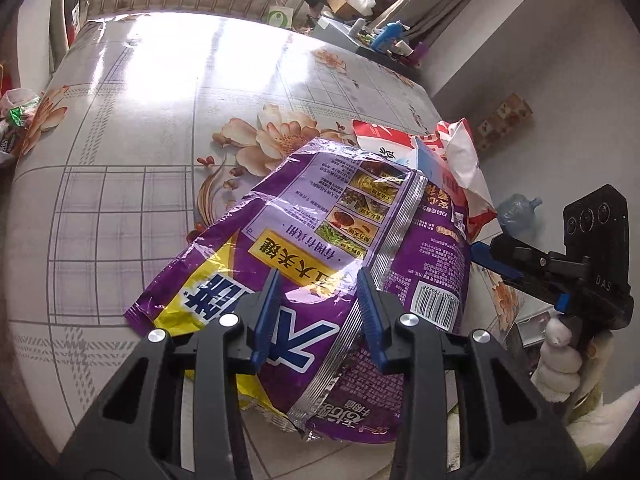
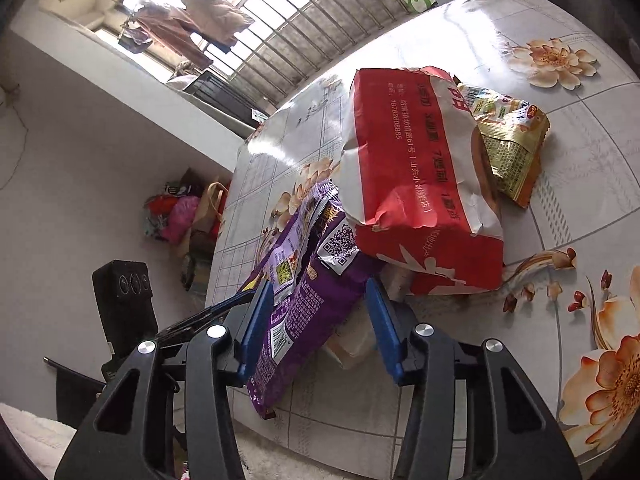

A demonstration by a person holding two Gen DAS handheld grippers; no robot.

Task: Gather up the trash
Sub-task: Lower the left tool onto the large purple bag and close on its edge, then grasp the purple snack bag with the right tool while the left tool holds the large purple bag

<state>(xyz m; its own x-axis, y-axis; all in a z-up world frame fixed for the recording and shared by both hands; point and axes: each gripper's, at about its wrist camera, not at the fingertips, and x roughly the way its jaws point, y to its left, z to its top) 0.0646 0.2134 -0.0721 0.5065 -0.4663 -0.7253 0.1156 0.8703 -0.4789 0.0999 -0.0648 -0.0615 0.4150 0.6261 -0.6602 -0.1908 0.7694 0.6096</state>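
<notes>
Left wrist view: looked down on floral bench (image 1: 120, 200), with purple wrapper (image 1: 320, 248) spread flat directly under and between spread fingers of left claw (image 1: 318, 316), nothing gripped. Beyond it, red-and-white paper bag (image 1: 452, 160). Right wrist view: right claw (image 2: 316, 320) likewise held wide, straddling wrapper's near edge (image 2: 312, 312) without pinching; bag (image 2: 420, 184) lay just ahead, small gold packet (image 2: 508, 140) behind it, touching.

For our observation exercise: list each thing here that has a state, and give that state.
Purple wrapper: flattened, crinkled, lying on table.
Red paper bag: crumpled, lying on its side.
Gold snack packet: lying beside the bag.
Left gripper: fingers open over the wrapper.
Right gripper: fingers open.
</notes>
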